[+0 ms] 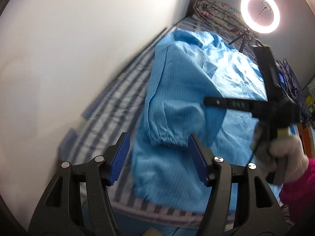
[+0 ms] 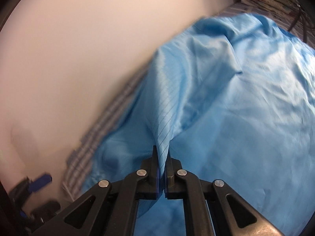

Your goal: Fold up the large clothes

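White wall [image 1: 69, 59] far left, then striped bedsheet [image 1: 110, 106] along it, then the large blue garment [image 1: 187, 90] spread over the bed, collar end toward the far corner. Left gripper [image 1: 158, 157] released, jaws apart and nothing between them, hanging over the elastic sleeve cuff [image 1: 167, 139] lying folded across the body. Further right, the right gripper [image 2: 161, 163] is clenched on a pinch of blue fabric, which tents up into a ridge from the closed pads; in the left wrist view its body crosses over the garment, held by a hand [image 1: 283, 151] in a fuzzy pale cuff. Ring light [image 1: 259, 11] and rolled floral quilt [image 1: 214, 13] sit at the far end. Step looks like folding one side over the middle. To do it well: left should take the matching edge near the cuff before the carry goes on, keep both grips level so the crease runs straight, and lay the fabric down flat. Slick cloth may slip or bunch if dragged one-handed.
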`<action>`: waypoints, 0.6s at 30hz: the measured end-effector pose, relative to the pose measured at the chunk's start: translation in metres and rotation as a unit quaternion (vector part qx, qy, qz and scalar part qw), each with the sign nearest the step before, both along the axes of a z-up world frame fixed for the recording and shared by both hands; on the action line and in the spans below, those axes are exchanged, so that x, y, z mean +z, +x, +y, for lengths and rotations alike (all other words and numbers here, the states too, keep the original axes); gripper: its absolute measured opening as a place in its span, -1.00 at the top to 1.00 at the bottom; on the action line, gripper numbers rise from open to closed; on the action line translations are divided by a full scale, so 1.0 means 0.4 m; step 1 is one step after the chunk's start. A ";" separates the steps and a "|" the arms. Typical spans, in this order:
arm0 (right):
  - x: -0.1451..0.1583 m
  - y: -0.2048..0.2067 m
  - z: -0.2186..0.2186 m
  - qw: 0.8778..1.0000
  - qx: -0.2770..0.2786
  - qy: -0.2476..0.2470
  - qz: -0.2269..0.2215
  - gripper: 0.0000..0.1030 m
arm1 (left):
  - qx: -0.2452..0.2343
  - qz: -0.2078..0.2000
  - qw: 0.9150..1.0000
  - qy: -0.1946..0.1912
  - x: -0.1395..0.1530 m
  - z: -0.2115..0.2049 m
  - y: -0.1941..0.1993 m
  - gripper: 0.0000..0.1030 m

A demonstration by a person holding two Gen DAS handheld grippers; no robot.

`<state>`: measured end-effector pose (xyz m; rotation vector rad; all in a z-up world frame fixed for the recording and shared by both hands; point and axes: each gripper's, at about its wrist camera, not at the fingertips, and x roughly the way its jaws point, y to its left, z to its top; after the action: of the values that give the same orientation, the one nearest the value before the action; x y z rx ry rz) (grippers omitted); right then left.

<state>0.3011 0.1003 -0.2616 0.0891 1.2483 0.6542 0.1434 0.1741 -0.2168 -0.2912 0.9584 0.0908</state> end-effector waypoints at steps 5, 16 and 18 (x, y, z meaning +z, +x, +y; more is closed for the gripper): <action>-0.026 0.003 -0.042 1.000 -0.005 0.009 0.014 0.90 | 0.028 0.040 0.997 -0.064 -0.087 0.018 0.085 -0.22; 0.042 -0.039 -0.168 0.999 -0.026 0.022 -0.012 0.23 | 0.053 0.035 0.997 -0.048 -0.130 0.008 0.147 0.93; 0.043 -0.049 -0.172 0.999 -0.031 0.022 -0.020 0.23 | 0.054 0.012 0.998 -0.018 -0.092 0.008 0.141 0.95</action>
<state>0.2815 0.0315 -0.2443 0.1506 1.1871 0.6268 0.1997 0.1772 -0.2536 -0.3758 0.9686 0.1770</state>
